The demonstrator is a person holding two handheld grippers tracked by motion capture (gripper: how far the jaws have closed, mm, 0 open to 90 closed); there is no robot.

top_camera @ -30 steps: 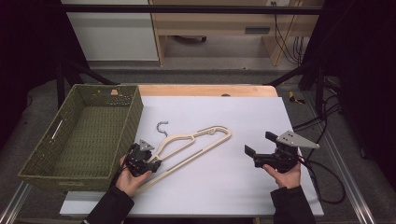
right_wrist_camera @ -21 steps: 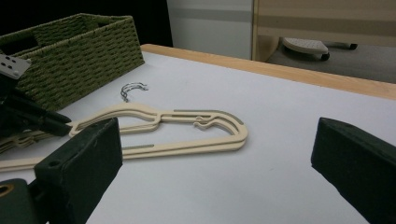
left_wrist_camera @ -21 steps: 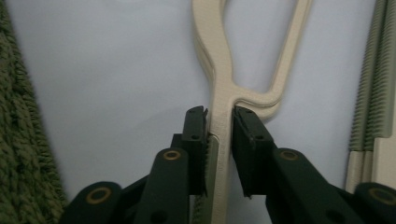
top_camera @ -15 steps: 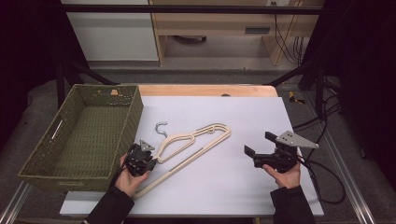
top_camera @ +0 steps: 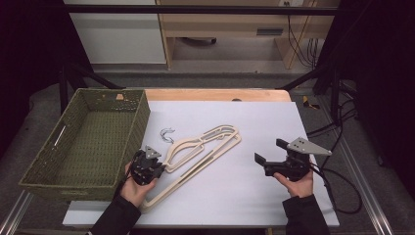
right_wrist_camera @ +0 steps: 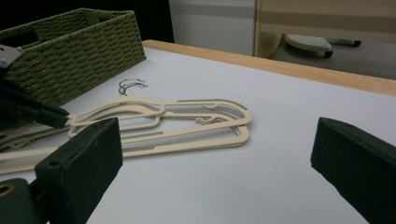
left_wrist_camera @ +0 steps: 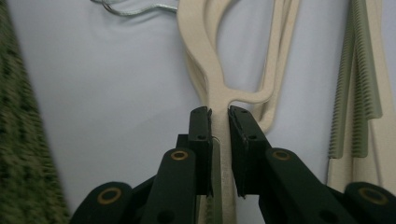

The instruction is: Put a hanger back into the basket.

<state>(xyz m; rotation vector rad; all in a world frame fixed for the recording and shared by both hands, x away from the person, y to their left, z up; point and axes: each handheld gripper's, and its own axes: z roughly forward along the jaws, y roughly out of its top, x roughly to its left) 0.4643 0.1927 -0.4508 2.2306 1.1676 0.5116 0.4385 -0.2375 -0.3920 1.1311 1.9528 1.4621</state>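
The cream hangers (top_camera: 203, 149) lay flat on the white counter (top_camera: 244, 196), a stacked pair running from near the counter's middle down toward its front left corner, their metal hooks (top_camera: 167, 134) pointing toward the far edge. The left gripper (left_wrist_camera: 219, 116) had just been closing its jaws, and they clenched a thin arm of a hanger (the bar sat squarely between the pads in the left gripper view). Just beside that hand, along the counter's left edge, stood the green woven basket (top_camera: 88, 142). Well apart, near the right edge, the right gripper (top_camera: 274, 159) hung with its jaws released and wide, nothing between them.
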